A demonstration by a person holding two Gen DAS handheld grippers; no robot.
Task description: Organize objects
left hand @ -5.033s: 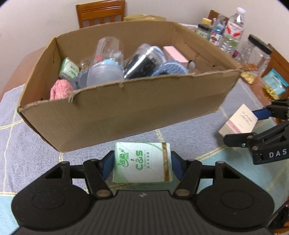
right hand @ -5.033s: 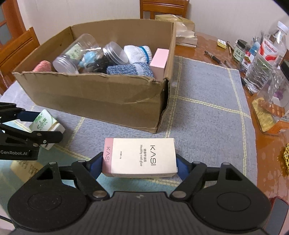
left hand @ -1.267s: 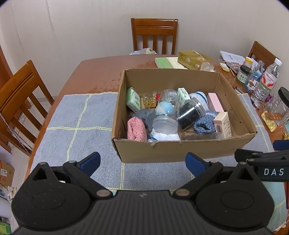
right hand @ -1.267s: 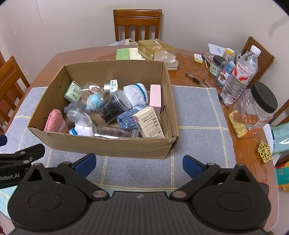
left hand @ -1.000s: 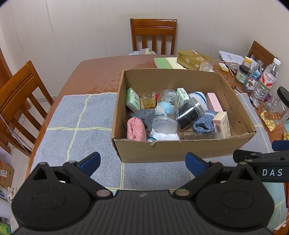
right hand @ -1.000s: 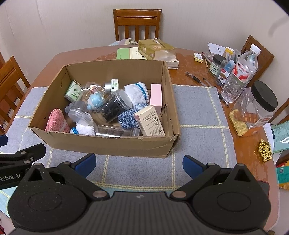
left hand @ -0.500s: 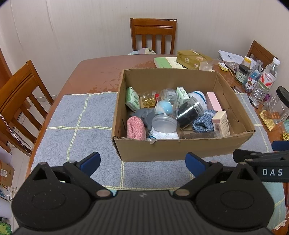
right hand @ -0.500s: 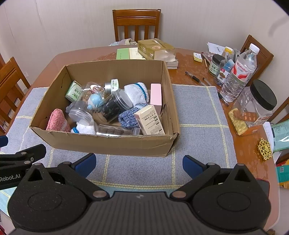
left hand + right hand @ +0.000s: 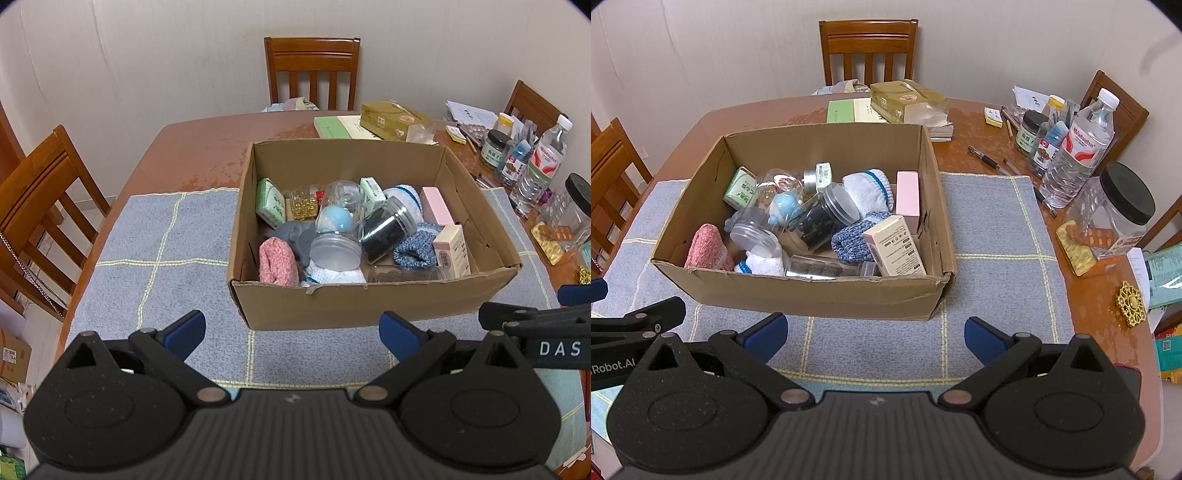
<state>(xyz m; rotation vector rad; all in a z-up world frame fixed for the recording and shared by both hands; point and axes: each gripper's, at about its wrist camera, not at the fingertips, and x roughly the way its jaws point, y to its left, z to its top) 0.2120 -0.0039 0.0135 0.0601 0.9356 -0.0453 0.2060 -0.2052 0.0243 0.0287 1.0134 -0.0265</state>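
An open cardboard box (image 9: 369, 306) (image 9: 820, 295) stands on a grey-blue mat. It holds a green tissue pack (image 9: 271, 202) (image 9: 740, 190), a pink-and-white KASI box (image 9: 452, 251) (image 9: 895, 245), a pink box (image 9: 907, 194), jars, rolled socks and a pink cloth (image 9: 277, 260). My left gripper (image 9: 291, 330) is open and empty, held high in front of the box. My right gripper (image 9: 875, 334) is open and empty too, to the right of the left one.
The mat (image 9: 162, 243) covers a brown wooden table (image 9: 192, 155). Bottles, jars and pens (image 9: 1067, 158) crowd the right side, with a black-lidded jar (image 9: 1115, 214). Books and a gold box (image 9: 905, 98) lie behind the carton. Wooden chairs (image 9: 312, 70) stand around.
Five seconds ago my left gripper held the tissue pack and my right held the KASI box; both now lie in the carton. Both grippers are open and raised. Over the last second almost nothing moved.
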